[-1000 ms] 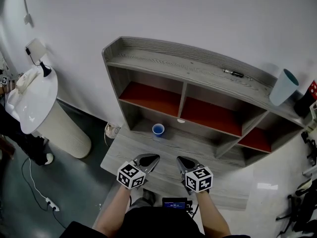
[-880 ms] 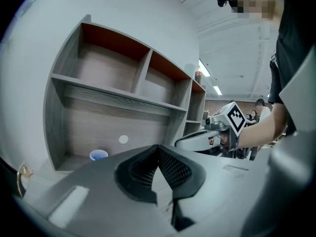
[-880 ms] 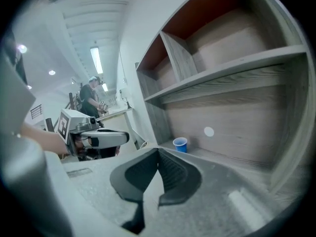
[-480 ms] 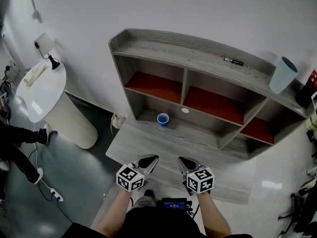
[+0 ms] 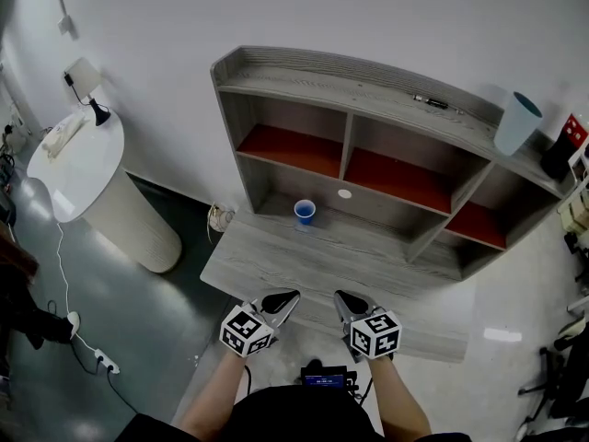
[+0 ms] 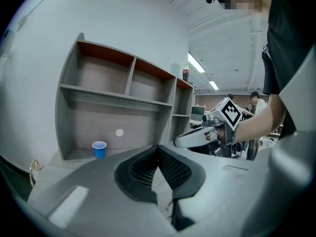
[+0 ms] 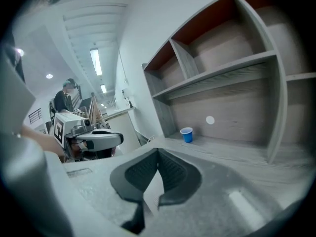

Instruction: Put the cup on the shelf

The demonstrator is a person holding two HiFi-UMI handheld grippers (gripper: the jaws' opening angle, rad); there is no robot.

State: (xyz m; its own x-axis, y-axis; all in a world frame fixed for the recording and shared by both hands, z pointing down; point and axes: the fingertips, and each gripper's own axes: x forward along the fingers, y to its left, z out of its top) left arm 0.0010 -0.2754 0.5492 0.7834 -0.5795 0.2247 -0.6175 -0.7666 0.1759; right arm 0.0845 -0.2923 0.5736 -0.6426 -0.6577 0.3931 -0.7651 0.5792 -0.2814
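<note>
A small blue cup [image 5: 305,212] stands upright on the grey desk surface inside the shelf unit's [image 5: 368,95] lower left bay; it also shows in the left gripper view [image 6: 99,149] and the right gripper view [image 7: 186,135]. My left gripper [image 5: 281,298] and right gripper [image 5: 347,300] hang side by side at the desk's near edge, well short of the cup. Both are shut with nothing between their jaws, as the left gripper [image 6: 158,150] and right gripper [image 7: 158,153] show in their own views.
A pale teal tumbler [image 5: 515,122], a dark bottle [image 5: 558,157] and a pen-like item [image 5: 433,103] sit on the shelf top. A round white pedestal table [image 5: 78,168] with a lamp [image 5: 85,81] stands to the left. Cable and power strip [image 5: 101,365] lie on the floor.
The head view has drifted, so the shelf sits a little higher and further right in frame. A person at the far left has moved mostly out of view. Both grippers and the cup stay put.
</note>
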